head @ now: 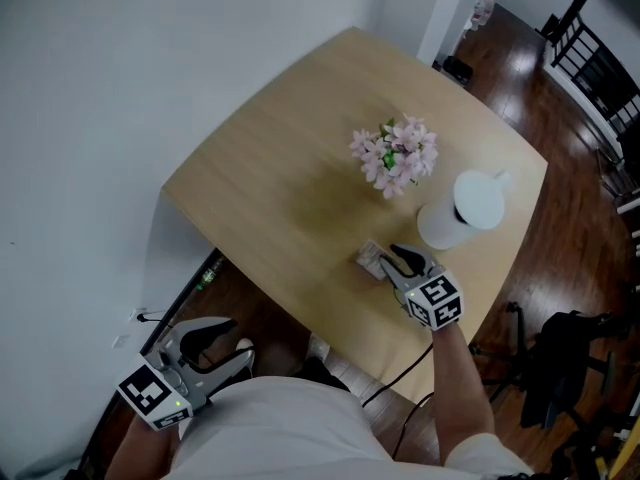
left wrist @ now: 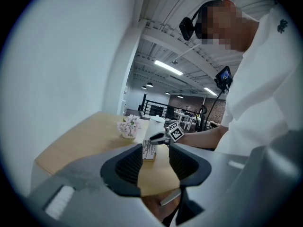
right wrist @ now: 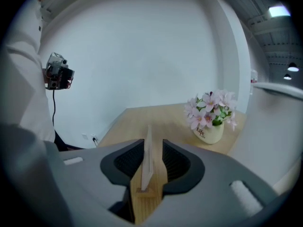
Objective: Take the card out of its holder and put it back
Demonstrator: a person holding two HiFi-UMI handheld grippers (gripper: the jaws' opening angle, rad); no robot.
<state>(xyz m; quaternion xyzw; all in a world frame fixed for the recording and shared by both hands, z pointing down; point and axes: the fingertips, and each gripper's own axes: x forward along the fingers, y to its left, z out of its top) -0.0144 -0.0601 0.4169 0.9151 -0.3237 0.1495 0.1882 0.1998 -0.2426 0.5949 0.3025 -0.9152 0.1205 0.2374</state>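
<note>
A white card (right wrist: 147,157) stands upright in a small wooden holder (right wrist: 148,191) on the wooden table (head: 270,158). My right gripper (right wrist: 153,144) is open around the card, one pad on each side, with a gap showing on the right side. In the head view the card (head: 371,258) sits near the table's front edge, just ahead of my right gripper (head: 388,258). My left gripper (head: 238,340) hangs off the table at the lower left, open and empty. Between the pads of my left gripper (left wrist: 155,150) I see the distant card (left wrist: 149,150).
A pot of pink flowers (head: 396,158) stands mid-table, and a white jug (head: 462,211) sits right behind the card. A white wall runs along the left. Wooden floor, dark chairs (head: 600,58) and a black bag (head: 565,363) lie to the right.
</note>
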